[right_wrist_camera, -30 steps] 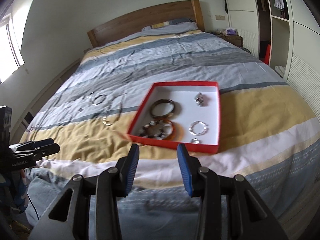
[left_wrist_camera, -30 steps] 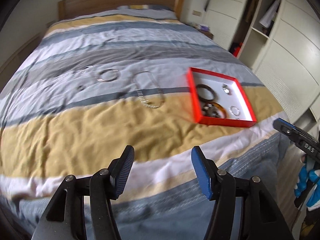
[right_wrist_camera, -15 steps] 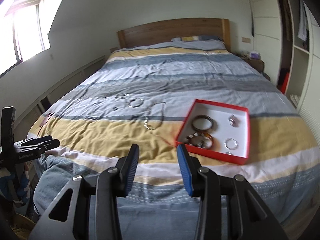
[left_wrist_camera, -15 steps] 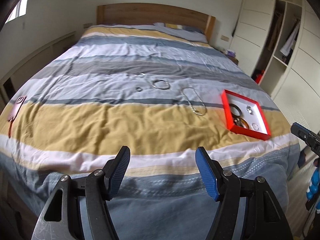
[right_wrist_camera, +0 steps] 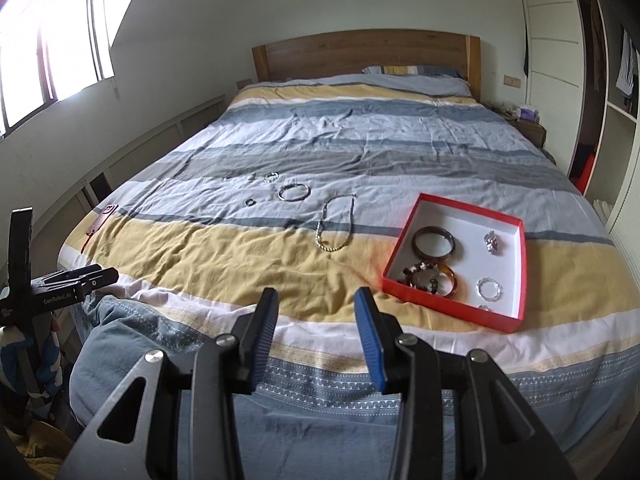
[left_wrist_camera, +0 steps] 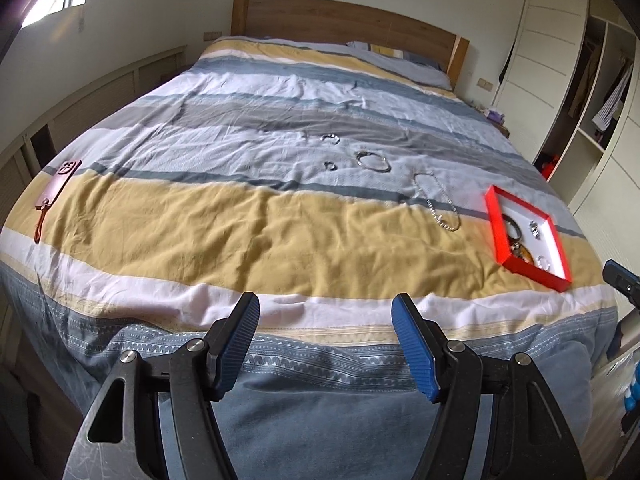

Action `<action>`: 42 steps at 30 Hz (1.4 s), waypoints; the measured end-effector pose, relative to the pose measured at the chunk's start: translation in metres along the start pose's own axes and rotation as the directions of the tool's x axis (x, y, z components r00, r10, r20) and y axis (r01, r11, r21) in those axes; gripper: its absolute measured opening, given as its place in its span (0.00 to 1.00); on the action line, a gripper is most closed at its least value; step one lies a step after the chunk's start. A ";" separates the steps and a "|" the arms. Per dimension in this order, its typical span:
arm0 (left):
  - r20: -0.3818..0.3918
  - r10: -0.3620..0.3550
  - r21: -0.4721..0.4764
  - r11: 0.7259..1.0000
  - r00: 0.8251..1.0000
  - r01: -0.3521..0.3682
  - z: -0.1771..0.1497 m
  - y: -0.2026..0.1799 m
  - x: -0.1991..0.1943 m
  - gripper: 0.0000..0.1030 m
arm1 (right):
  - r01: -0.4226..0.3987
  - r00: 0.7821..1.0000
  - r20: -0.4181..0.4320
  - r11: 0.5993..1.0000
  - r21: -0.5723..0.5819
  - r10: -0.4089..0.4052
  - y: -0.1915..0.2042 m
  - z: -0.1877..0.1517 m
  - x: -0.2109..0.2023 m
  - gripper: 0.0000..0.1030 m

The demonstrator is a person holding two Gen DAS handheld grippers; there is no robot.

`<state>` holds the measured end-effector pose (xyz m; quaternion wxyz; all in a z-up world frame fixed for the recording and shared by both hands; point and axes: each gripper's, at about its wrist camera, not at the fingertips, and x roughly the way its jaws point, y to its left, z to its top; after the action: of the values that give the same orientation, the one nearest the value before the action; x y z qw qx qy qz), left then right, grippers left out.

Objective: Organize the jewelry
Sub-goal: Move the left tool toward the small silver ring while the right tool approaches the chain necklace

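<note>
A red box [right_wrist_camera: 448, 308] with a white inside lies on the striped bed cover, at the right in both views [left_wrist_camera: 534, 276]. It holds a dark bangle [right_wrist_camera: 434, 242], a beaded bracelet on an amber bangle [right_wrist_camera: 432, 276], a silver charm [right_wrist_camera: 491, 242] and a thin silver bracelet [right_wrist_camera: 489, 289]. Loose on the cover lie a chain necklace [right_wrist_camera: 336, 224] [left_wrist_camera: 440, 208], a silver bangle [right_wrist_camera: 294, 192] [left_wrist_camera: 374, 160] and two small rings [right_wrist_camera: 250, 202] [right_wrist_camera: 271, 177]. My left gripper [left_wrist_camera: 325, 304] and right gripper [right_wrist_camera: 316, 300] hover open over the bed's foot, nothing between their fingers.
A brown leather strap [left_wrist_camera: 56, 188] lies at the bed's left edge. The wooden headboard [right_wrist_camera: 360, 52] stands at the far end. White wardrobes [right_wrist_camera: 552, 60] line the right wall and a nightstand [right_wrist_camera: 528, 124] sits beside them. A window [right_wrist_camera: 48, 52] is on the left.
Both views have drawn back from the bed and swung left, so the red box now sits farther right and smaller. The left jaws stand a little wider.
</note>
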<state>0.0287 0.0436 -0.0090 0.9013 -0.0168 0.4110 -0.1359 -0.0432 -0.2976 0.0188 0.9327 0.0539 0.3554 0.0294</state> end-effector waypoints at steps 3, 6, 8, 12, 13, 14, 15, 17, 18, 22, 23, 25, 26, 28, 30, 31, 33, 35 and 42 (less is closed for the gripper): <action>-0.016 0.015 0.016 1.000 1.000 -0.015 -0.001 0.003 0.014 0.66 | 0.005 1.000 -0.024 1.000 0.008 -0.005 -0.002 0.001 0.013 0.37; -0.038 0.024 0.016 1.000 0.999 -0.023 -0.001 0.007 0.029 0.66 | 0.000 0.999 -0.054 1.000 0.019 0.001 -0.004 0.003 0.032 0.37; -0.059 0.024 0.007 1.000 0.998 -0.023 -0.001 0.011 0.042 0.66 | -0.002 0.998 -0.070 1.000 0.020 0.003 -0.004 0.005 0.045 0.37; -0.094 0.033 0.006 0.999 0.995 -0.033 0.000 0.014 0.065 0.66 | -0.010 0.995 -0.104 1.000 0.020 0.012 -0.004 0.011 0.073 0.37; -0.100 0.036 0.011 0.999 0.994 -0.036 0.000 0.015 0.070 0.66 | -0.009 0.994 -0.107 1.000 0.019 0.011 -0.004 0.012 0.078 0.37; -0.109 0.043 0.015 0.999 0.993 -0.041 0.000 0.016 0.077 0.66 | -0.012 0.994 -0.112 1.000 0.017 0.014 -0.004 0.014 0.085 0.37; -0.116 0.047 0.016 0.999 0.992 -0.046 0.000 0.017 0.082 0.66 | -0.014 0.993 -0.118 1.000 0.016 0.016 -0.004 0.015 0.091 0.37; -0.128 0.053 0.014 0.999 0.990 -0.051 0.001 0.019 0.092 0.66 | -0.016 0.991 -0.133 1.000 0.019 0.018 -0.005 0.017 0.102 0.37; -0.131 0.055 0.012 0.998 0.990 -0.054 0.002 0.020 0.095 0.66 | -0.017 0.990 -0.141 1.000 0.021 0.020 -0.005 0.017 0.108 0.37; -0.137 0.056 0.010 0.998 0.989 -0.055 0.007 0.023 0.110 0.66 | -0.026 0.985 -0.170 0.999 0.029 0.031 -0.008 0.020 0.130 0.37; -0.140 0.054 0.010 0.999 0.989 -0.053 0.009 0.024 0.114 0.66 | -0.026 0.983 -0.179 0.999 0.029 0.031 -0.009 0.021 0.137 0.37; -0.143 0.048 0.011 0.999 0.989 -0.047 0.013 0.024 0.121 0.66 | -0.028 0.981 -0.189 0.999 0.034 0.034 -0.010 0.024 0.147 0.37; -0.145 0.046 0.011 0.999 0.988 -0.045 0.015 0.025 0.124 0.66 | -0.030 0.980 -0.195 0.999 0.040 0.038 -0.011 0.026 0.153 0.37; -0.152 0.045 0.013 0.999 0.987 -0.044 0.019 0.025 0.131 0.66 | -0.029 0.979 -0.200 0.999 0.043 0.037 -0.011 0.028 0.160 0.37; -0.155 0.044 0.014 0.999 0.987 -0.043 0.023 0.027 0.137 0.66 | -0.032 0.978 -0.206 0.998 0.045 0.040 -0.012 0.032 0.170 0.37; -0.159 0.044 0.011 0.999 0.986 -0.043 0.024 0.028 0.139 0.66 | -0.033 0.977 -0.207 0.998 0.046 0.042 -0.012 0.034 0.173 0.37; -0.165 0.043 0.003 0.999 0.985 -0.043 0.027 0.030 0.144 0.66 | -0.037 0.977 -0.210 0.998 0.047 0.046 -0.011 0.037 0.180 0.37; -0.169 0.043 0.000 0.999 0.985 -0.044 0.030 0.032 0.149 0.66 | -0.036 0.976 -0.213 0.998 0.043 0.044 -0.011 0.040 0.187 0.37; -0.169 0.031 0.007 1.000 0.985 -0.030 0.046 0.032 0.167 0.66 | -0.038 0.975 -0.219 0.998 0.055 0.049 -0.015 0.050 0.210 0.37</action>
<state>0.1747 0.0276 -0.1063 0.8651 0.0030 0.4860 -0.1239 0.1470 -0.2969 -0.0846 0.8851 0.0816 0.4558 0.0468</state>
